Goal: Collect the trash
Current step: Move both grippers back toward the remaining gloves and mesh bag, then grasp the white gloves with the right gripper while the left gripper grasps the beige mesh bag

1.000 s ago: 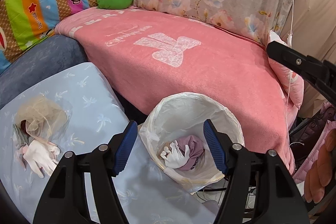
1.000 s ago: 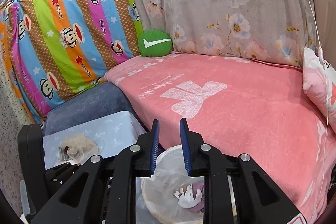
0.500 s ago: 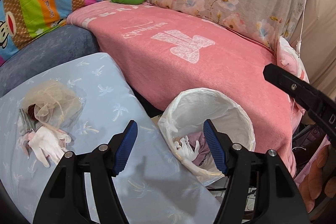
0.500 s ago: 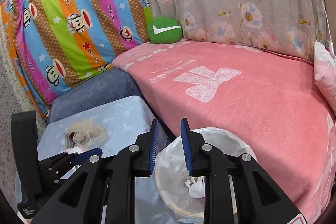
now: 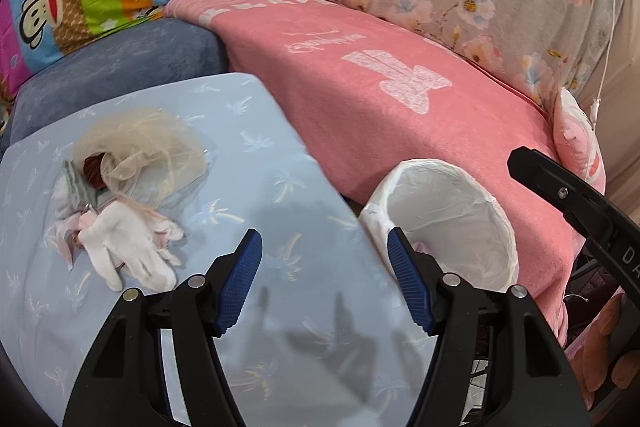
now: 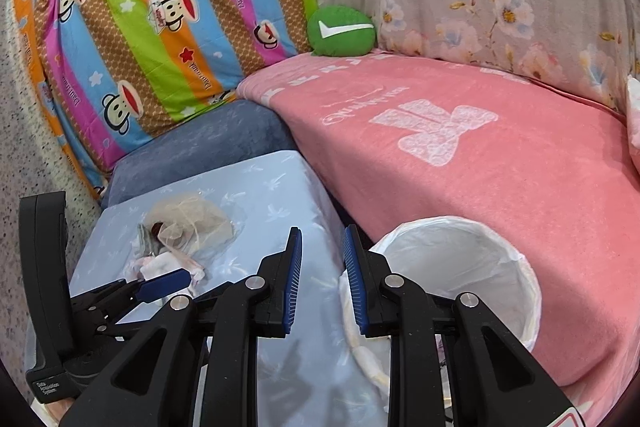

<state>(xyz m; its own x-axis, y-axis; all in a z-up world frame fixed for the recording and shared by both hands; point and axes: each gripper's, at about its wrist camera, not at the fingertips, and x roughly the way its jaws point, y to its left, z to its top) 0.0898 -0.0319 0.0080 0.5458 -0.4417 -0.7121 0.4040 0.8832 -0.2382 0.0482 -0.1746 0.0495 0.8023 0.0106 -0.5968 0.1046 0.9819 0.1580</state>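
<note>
Trash — a white glove [image 5: 132, 255], a beige mesh bag [image 5: 148, 151] and small scraps under it — lies heaped near the left edge of the pale-blue bench [image 5: 280, 211], while the white-lined bin [image 5: 448, 227] stands off the bench's right edge against the pink bed [image 5: 400, 107], with only a pinkish scrap visible low inside. The left claw [image 5: 325, 267] is spread wide and empty over bare cloth between heap and bin. The right claw [image 6: 322, 267] is narrowed to a slim gap, pinching nothing, above the bench's right edge beside the bin's rim.
</note>
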